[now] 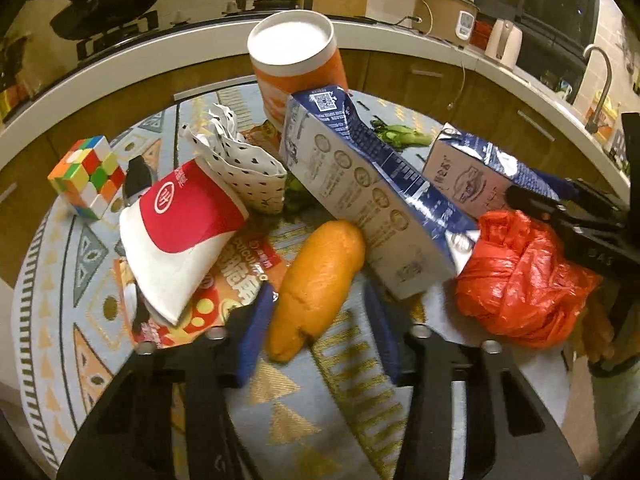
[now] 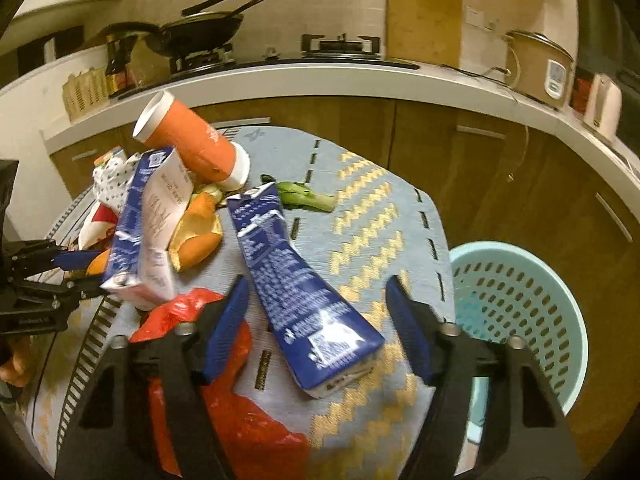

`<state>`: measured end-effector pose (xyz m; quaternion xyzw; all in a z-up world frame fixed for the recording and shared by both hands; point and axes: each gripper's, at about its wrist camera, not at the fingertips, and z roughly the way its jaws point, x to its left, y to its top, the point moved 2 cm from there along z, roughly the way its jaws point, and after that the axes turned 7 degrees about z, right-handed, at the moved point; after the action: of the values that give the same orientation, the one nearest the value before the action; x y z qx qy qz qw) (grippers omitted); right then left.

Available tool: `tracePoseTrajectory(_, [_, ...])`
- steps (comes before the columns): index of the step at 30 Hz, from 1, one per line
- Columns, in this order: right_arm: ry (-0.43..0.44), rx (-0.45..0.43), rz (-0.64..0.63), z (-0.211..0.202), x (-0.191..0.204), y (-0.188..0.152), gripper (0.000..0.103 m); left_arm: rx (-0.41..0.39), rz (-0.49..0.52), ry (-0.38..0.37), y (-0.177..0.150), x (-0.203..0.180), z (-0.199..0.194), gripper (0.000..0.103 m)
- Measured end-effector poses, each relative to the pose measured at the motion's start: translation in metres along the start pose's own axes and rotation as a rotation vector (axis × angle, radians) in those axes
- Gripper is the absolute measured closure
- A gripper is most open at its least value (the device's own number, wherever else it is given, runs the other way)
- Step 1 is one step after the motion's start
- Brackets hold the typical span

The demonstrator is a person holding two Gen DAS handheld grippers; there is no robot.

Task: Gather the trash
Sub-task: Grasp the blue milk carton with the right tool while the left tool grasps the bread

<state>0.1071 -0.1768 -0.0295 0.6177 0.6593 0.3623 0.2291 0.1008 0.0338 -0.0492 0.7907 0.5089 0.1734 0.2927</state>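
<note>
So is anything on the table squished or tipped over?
Yes. The red and white paper cup is crushed flat on its side, and the orange canister leans tilted on the pile instead of standing. The blue milk carton between the right gripper's open fingers lies flat, with a crumpled top.

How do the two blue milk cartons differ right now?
The carton between the right gripper's open fingers lies flat on the cloth, crushed thin. The other carton keeps its boxy shape and leans propped on the trash pile, beside the left gripper. Both are blue and white with printed text.
</note>
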Motion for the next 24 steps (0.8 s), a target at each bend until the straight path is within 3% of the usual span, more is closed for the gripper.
tracePoseTrajectory(4, [0.027, 0.0, -0.053, -0.004, 0.011, 0.001, 0.068, -0.009, -0.04, 0.001, -0.006, -0.002, -0.007, 0.074])
tracePoseTrajectory(10, [0.051, -0.038, -0.096, -0.019, 0.024, 0.006, 0.068, -0.045, -0.104, 0.006, -0.018, -0.007, -0.026, 0.079])
tracePoseTrajectory(18, [0.106, -0.11, -0.06, -0.05, 0.015, 0.021, 0.068, -0.206, -0.171, -0.024, -0.012, -0.006, -0.074, 0.08])
tracePoseTrajectory(24, [0.128, -0.029, -0.027, -0.044, 0.004, 0.018, 0.067, -0.217, -0.134, -0.028, 0.001, -0.028, -0.077, 0.08])
